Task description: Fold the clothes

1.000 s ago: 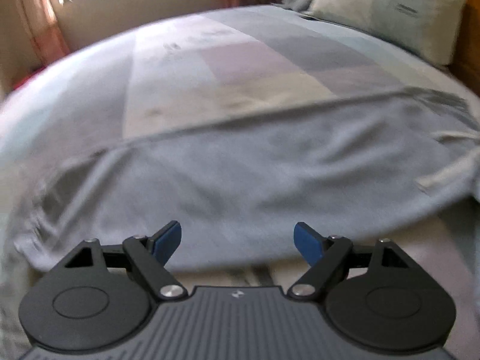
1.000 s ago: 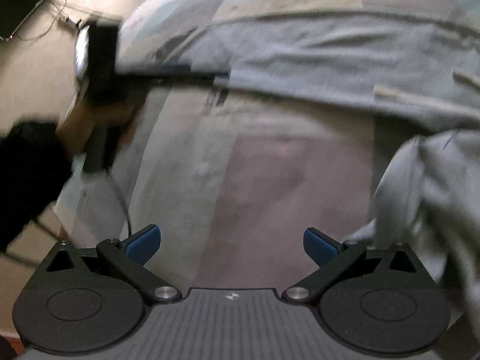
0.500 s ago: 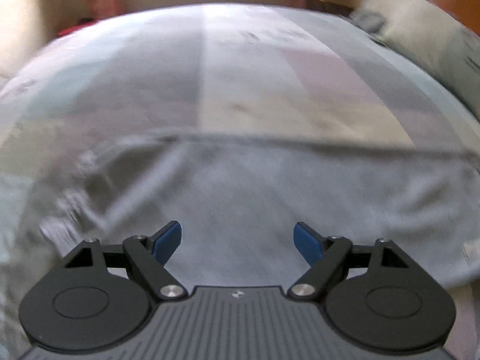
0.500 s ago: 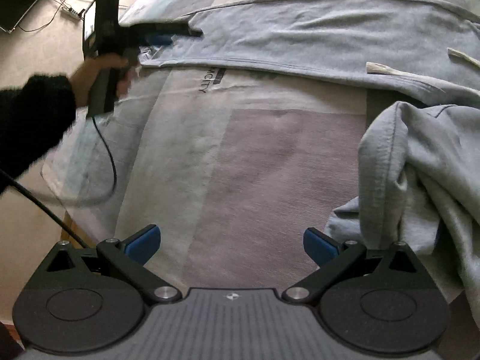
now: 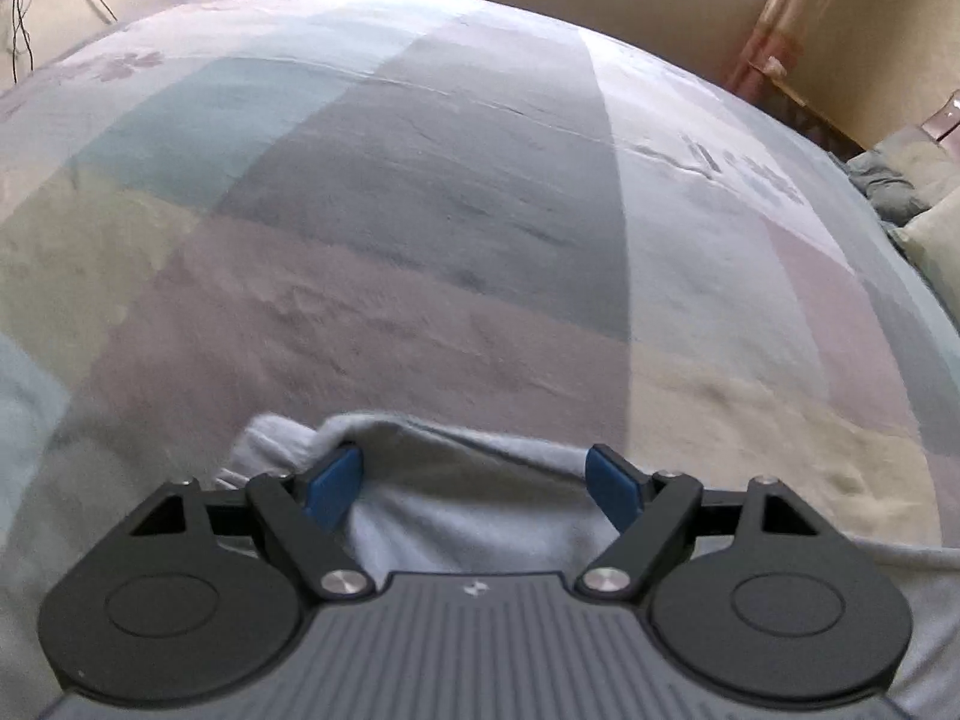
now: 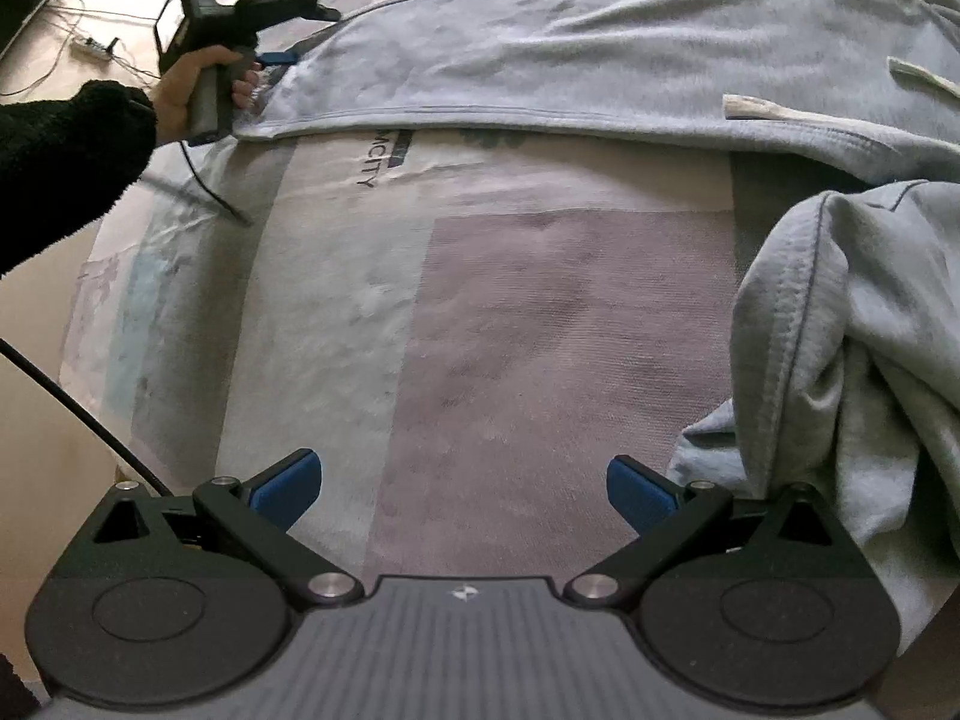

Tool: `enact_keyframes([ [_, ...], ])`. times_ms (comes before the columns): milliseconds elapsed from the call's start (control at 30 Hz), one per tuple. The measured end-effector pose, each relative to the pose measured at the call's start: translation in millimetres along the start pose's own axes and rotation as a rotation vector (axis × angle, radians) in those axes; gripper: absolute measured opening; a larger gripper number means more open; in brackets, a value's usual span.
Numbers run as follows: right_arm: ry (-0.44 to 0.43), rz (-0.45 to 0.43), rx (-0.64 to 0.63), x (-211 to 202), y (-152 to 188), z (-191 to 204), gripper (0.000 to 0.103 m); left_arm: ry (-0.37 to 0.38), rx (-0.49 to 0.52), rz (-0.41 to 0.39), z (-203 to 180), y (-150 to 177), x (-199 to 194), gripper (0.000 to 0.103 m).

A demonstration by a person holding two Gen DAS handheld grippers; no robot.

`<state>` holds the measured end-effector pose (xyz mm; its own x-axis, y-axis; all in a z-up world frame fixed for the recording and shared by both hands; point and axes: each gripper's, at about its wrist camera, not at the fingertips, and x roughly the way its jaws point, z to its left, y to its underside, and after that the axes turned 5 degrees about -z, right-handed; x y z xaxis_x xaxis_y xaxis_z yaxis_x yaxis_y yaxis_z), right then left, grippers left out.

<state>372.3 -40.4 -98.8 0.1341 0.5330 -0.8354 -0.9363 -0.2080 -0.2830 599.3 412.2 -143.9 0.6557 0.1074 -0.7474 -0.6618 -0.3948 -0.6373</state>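
A light grey sweatshirt (image 6: 600, 60) lies spread across the far part of the bed, with white drawstrings (image 6: 762, 108) at the right. A bunched part of it (image 6: 852, 324) lies at the right. In the left wrist view my left gripper (image 5: 474, 483) is open, its blue fingers (image 5: 333, 483) astride a raised corner of the grey cloth (image 5: 468, 510). In the right wrist view the left gripper (image 6: 282, 57) sits at the garment's left corner. My right gripper (image 6: 465, 489) is open and empty above bare bedspread, left of the bunched cloth.
The bed has a patchwork bedspread (image 5: 450, 210) in grey, pink, green and cream. Pillows (image 5: 924, 204) lie at the far right. The floor with cables and a power strip (image 6: 90, 45) is off the bed's left edge. Curtains (image 5: 780, 18) hang by the wall.
My left gripper has swung left and dropped onto the sweatshirt's corner, which now lies between its fingers. The right gripper has barely moved.
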Motion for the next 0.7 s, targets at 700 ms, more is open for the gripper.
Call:
enact_keyframes([
  [700,-0.111,0.134,-0.213,26,7,38,0.103,0.048,0.349,0.071,-87,127,-91,0.081],
])
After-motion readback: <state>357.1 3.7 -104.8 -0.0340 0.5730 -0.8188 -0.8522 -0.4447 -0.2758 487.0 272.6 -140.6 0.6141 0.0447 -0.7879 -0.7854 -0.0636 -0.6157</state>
